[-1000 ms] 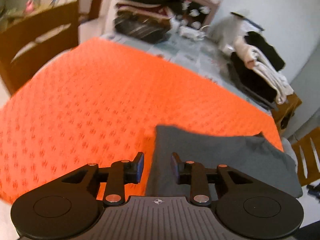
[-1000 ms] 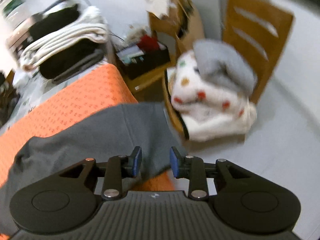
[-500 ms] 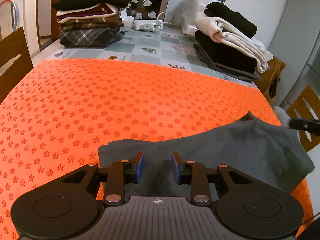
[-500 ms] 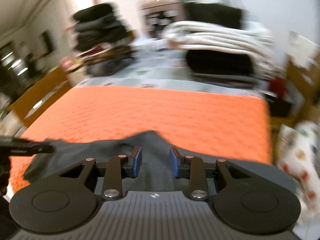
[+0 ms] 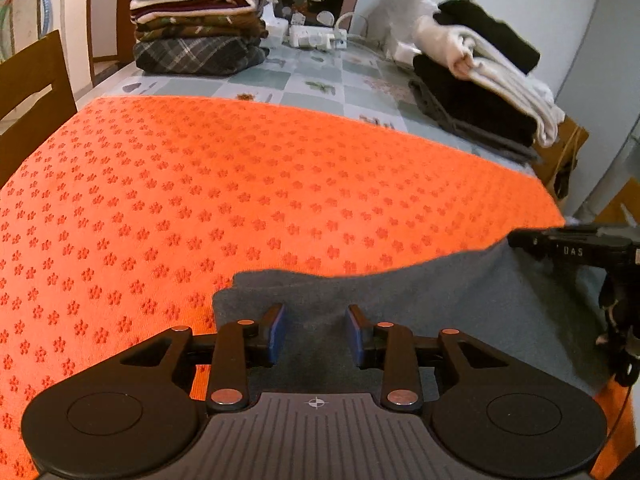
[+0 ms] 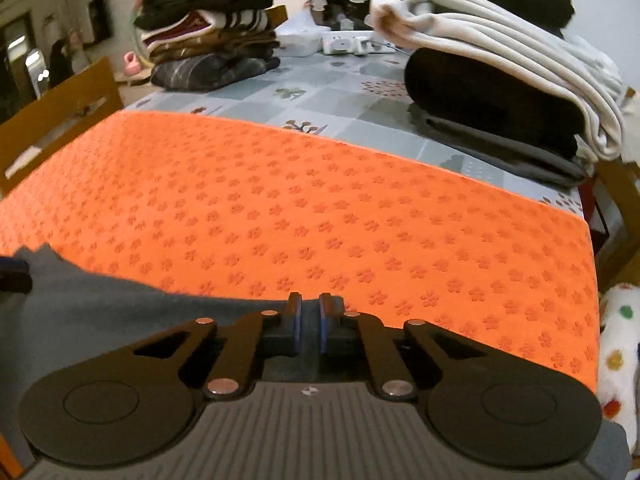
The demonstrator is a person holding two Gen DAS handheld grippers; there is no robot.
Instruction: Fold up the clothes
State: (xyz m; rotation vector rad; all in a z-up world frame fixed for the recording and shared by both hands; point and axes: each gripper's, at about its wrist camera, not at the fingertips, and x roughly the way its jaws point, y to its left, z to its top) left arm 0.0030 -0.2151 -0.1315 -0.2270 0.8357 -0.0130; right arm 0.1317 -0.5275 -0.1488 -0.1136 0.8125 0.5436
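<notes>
A grey garment (image 5: pixel 460 292) lies along the near edge of the orange flower-patterned mat (image 5: pixel 240 184). My left gripper (image 5: pixel 315 312) hovers over the garment's left end. Its jaws are opening, and the cloth lies under the gap without the blue pads touching it. In the right wrist view the same garment (image 6: pixel 100 304) stretches to the left over the mat (image 6: pixel 320 208). My right gripper (image 6: pixel 311 300) is closing at the garment's far edge, with grey cloth pinched in the narrow gap between its pads. The right gripper (image 5: pixel 568 240) also shows at the right side of the left wrist view.
At the back of the table stand a stack of folded clothes (image 5: pixel 196 20) on the left and a white and black pile (image 5: pixel 480 80) on the right, with a power strip (image 5: pixel 316 36) between. A wooden chair (image 5: pixel 32 92) is at left. Spotted white fleece (image 6: pixel 618 340) lies off the right edge.
The right gripper swung from facing the chair beside the table to facing across the mat, and its jaws closed on the garment's edge. The left jaws spread wider over the garment's left end.
</notes>
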